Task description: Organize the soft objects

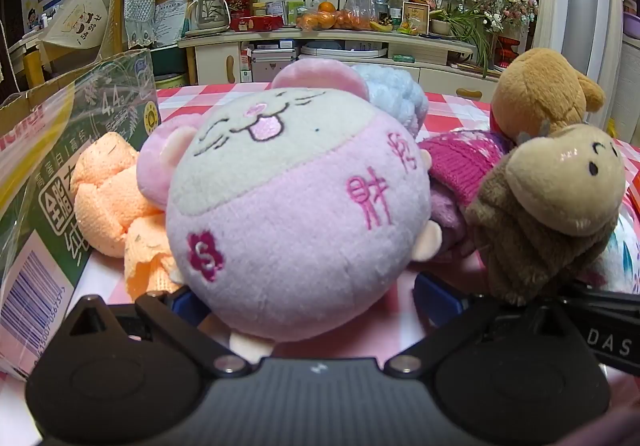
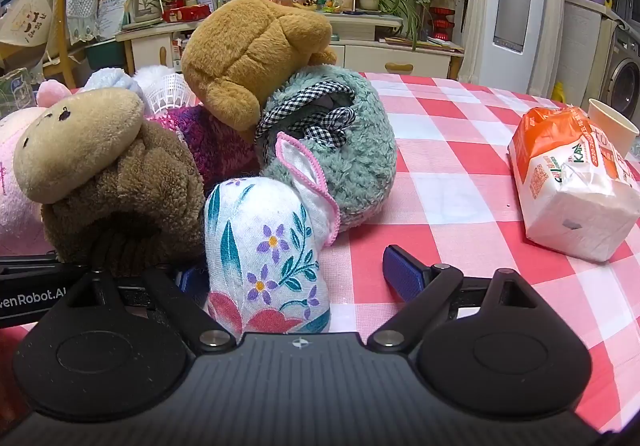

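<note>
The pink plush mouse (image 1: 296,201) hides most of the spread left gripper (image 1: 308,294). The right gripper (image 2: 296,278), also spread, straddles a floral towel roll (image 2: 264,246) on the checked tablecloth (image 2: 460,173); cluttered shelves stand behind.

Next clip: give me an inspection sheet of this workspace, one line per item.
Surface: table under a red-and-white check cloth.
Job's things: pink mouse plush, orange towel, brown puppet, tan bear, teal slipper, floral towel, heaped together.
Clutter: carton, tissue pack, paper cup.
Grippers: left gripper open around the mouse; right gripper open around the floral towel.
Cables: nothing seen.
Surroundings: crowded cabinet, washing machine.
</note>
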A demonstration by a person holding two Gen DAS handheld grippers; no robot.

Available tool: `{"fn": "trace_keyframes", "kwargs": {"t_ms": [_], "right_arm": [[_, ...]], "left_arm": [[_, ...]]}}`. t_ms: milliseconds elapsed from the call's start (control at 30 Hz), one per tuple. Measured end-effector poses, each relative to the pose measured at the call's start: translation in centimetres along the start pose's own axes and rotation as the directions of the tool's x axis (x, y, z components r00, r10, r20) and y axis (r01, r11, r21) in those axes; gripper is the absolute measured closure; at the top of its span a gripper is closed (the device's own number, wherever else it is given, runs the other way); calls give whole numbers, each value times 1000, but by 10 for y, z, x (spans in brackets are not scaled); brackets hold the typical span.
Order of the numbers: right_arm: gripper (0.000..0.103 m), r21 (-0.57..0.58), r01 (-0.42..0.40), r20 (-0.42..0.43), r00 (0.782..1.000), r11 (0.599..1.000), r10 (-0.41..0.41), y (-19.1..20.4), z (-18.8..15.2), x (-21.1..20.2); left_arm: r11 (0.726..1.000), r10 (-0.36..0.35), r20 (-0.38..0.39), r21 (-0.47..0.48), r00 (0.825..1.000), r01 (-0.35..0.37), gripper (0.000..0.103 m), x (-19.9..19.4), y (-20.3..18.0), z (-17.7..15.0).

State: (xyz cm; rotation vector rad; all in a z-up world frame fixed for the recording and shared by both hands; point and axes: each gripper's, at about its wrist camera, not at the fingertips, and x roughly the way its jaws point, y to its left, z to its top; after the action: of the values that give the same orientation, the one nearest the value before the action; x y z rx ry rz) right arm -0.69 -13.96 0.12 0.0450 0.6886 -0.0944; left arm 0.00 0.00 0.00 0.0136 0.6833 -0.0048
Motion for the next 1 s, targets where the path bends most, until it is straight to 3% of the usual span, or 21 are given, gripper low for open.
{"fn": "trace_keyframes", "kwargs": {"t_ms": [300,567,1000], "right_arm": [[0,7,-4,-48,999,1000,4,-2,7,-3],[0,40,-43,28,999,998,42,-8,5,-31],[0,0,-99,138,986,995,98,-3,13,-81]], "left_arm": [[1000,-11,-13,5,1000,11,1,-6,-1,-4],[999,-48,3,-7,999,48,1,-38,5,-3],[997,-39,134,78,990,29,1,-112,28,19]]}}
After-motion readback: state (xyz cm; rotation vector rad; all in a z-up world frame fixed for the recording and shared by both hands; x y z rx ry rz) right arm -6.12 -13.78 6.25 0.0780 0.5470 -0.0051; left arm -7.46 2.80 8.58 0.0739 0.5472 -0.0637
